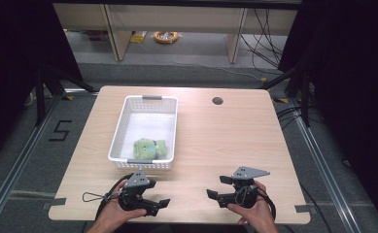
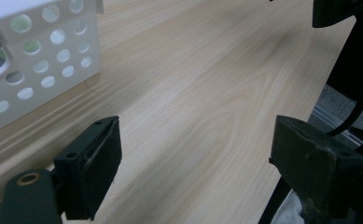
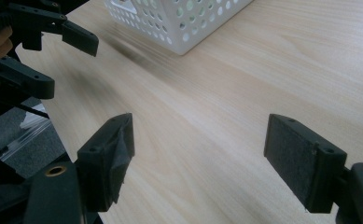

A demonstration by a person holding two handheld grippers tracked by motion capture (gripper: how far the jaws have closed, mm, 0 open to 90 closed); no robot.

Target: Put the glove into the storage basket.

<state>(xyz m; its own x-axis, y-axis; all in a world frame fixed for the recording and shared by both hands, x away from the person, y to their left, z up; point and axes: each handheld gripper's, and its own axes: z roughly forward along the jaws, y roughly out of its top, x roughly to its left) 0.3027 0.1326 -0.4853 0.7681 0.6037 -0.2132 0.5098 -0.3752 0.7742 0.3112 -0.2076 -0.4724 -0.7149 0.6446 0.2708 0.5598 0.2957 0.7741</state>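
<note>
Two grippers, left (image 1: 163, 202) and right (image 1: 214, 187), gape; one basket (image 1: 150, 103).

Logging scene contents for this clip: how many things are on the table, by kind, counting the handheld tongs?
White perforated basket: 1
Green soft toy, lying in the basket: 1
Handheld tongs, left tongs and right tongs, both with open jaws holding nothing: 2
Total: 4
</note>
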